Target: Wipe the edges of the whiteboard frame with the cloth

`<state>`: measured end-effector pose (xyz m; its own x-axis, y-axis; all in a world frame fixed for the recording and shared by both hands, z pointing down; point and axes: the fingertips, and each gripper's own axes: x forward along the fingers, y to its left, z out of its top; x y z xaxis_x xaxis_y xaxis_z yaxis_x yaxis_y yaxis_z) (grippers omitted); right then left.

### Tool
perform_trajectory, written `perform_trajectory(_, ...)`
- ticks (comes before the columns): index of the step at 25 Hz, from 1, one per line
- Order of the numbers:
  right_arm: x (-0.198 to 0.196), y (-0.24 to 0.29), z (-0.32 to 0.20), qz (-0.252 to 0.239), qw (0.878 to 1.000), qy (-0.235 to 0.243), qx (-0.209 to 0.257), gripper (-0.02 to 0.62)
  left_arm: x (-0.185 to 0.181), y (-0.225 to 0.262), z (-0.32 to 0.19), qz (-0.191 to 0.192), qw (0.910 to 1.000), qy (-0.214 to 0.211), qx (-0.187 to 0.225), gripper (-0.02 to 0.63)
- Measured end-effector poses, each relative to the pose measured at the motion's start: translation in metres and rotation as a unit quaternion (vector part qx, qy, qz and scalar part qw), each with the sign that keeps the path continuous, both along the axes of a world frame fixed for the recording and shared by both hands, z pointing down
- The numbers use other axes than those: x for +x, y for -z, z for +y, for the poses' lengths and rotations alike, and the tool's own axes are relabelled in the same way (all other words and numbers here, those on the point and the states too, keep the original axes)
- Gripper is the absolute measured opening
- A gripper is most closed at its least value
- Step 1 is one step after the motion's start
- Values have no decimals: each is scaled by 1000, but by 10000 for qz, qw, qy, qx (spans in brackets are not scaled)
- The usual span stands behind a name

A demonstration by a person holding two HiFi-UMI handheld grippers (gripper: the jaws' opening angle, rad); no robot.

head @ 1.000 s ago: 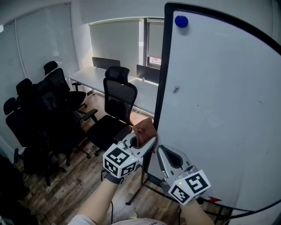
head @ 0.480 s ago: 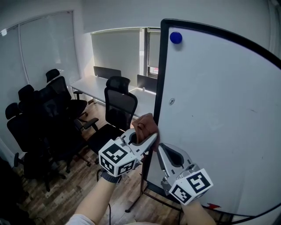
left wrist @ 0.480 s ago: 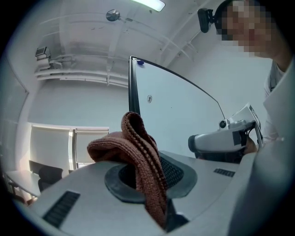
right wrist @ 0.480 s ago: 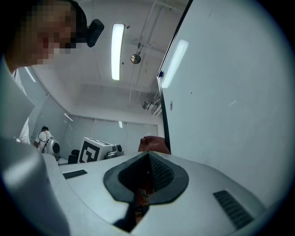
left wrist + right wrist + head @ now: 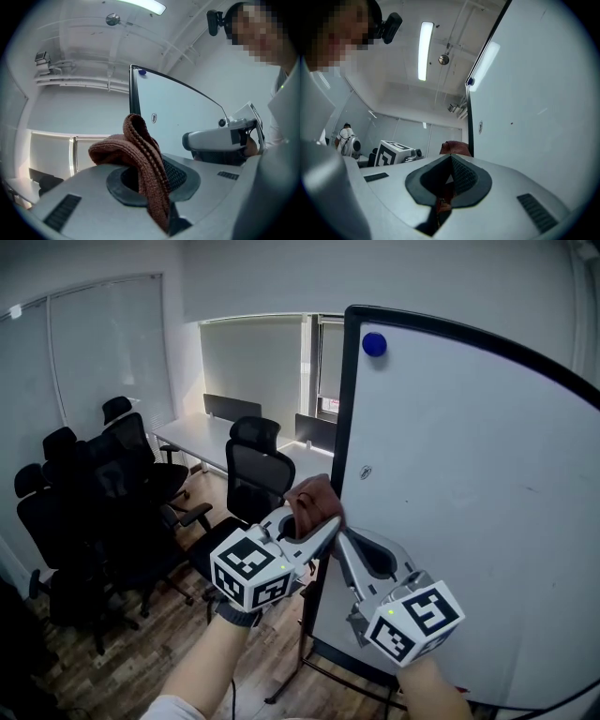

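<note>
The left gripper point(image 5: 322, 529), at the middle of the frame, pinches the brown cloth point(image 5: 314, 502) between its jaws. The cloth's bunched top lies at the black left edge of the whiteboard frame point(image 5: 341, 418) (roughly halfway down it). Just to the right, the right gripper point(image 5: 341, 542) has its jaws pressed together with nothing between them, in front of the white board face. A blue magnet point(image 5: 374, 344) sits near the board's upper left corner.

One whiteboard point(image 5: 469, 484), one cloth point(image 5: 314, 500), one blue magnet point(image 5: 374, 344)

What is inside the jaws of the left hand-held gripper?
A brown knitted cloth, pinched between them, its fold standing above. The part deep between the jaws is covered.
</note>
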<state>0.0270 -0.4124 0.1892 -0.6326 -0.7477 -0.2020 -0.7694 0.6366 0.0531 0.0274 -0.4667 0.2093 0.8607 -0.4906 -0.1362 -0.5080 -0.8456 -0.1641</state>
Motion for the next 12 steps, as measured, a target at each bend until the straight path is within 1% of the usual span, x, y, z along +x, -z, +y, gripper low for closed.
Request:
perform_trajectory(4, 5, 19, -3, 10, 10000, -11, 53, 2, 0, 15, -1, 40, 10000, -25, 29, 64)
perform_trajectory(12, 5, 59, -3, 77, 9992, -79, 389, 2, 4, 49, -1, 100, 9998, -92, 157, 64)
